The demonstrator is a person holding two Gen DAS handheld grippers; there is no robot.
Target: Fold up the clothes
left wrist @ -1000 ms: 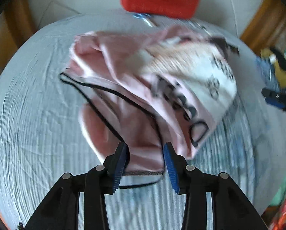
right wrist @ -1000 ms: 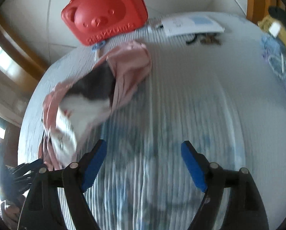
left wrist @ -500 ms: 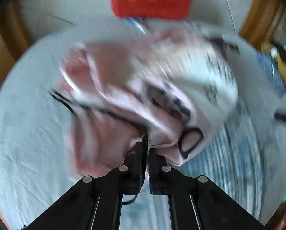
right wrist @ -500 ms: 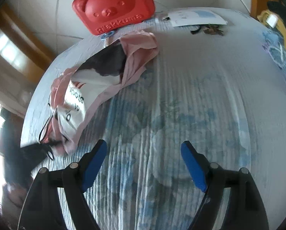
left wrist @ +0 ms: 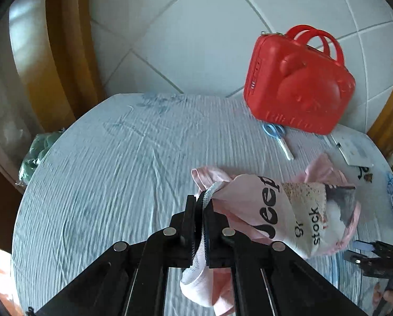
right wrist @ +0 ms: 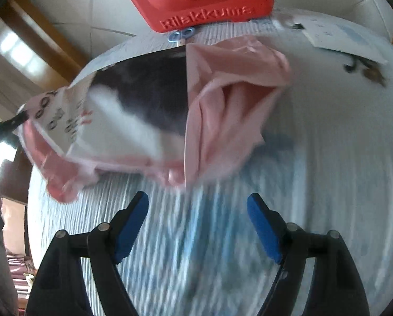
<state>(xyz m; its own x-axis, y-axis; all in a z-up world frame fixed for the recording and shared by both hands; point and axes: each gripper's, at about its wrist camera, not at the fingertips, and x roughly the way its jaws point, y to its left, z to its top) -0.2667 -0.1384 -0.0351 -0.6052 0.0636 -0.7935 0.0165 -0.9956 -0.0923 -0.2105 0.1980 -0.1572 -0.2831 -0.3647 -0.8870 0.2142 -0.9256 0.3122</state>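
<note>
Left tongs (left wrist: 202,210) are now clamped on the ribbed edge of the pink shirt (left wrist: 288,210); a second ago they were open around the hem with the shirt lying crumpled on the bed (left wrist: 104,184), half a second ago they'd just closed. Since then I've lifted: the shirt is off the sheet at my end and hangs from the grip, with a tail drooping below the jaws. So pickup is done, and I judge the next step is getting a second hold to spread it flat. Right tongs (right wrist: 196,226) are wide open, gripping nothing, and sit much closer to the shirt than before; it now fills the upper half of the right view, just ahead of the blue pads (right wrist: 132,226). Shirt's long axis runs from my left grip off to the right, toward the right tongs, printed side up and text sideways; the far end is bunched near the scissors (left wrist: 278,137) and the red bear case (left wrist: 299,84). Can't tell whether that end touches the bed.
</note>
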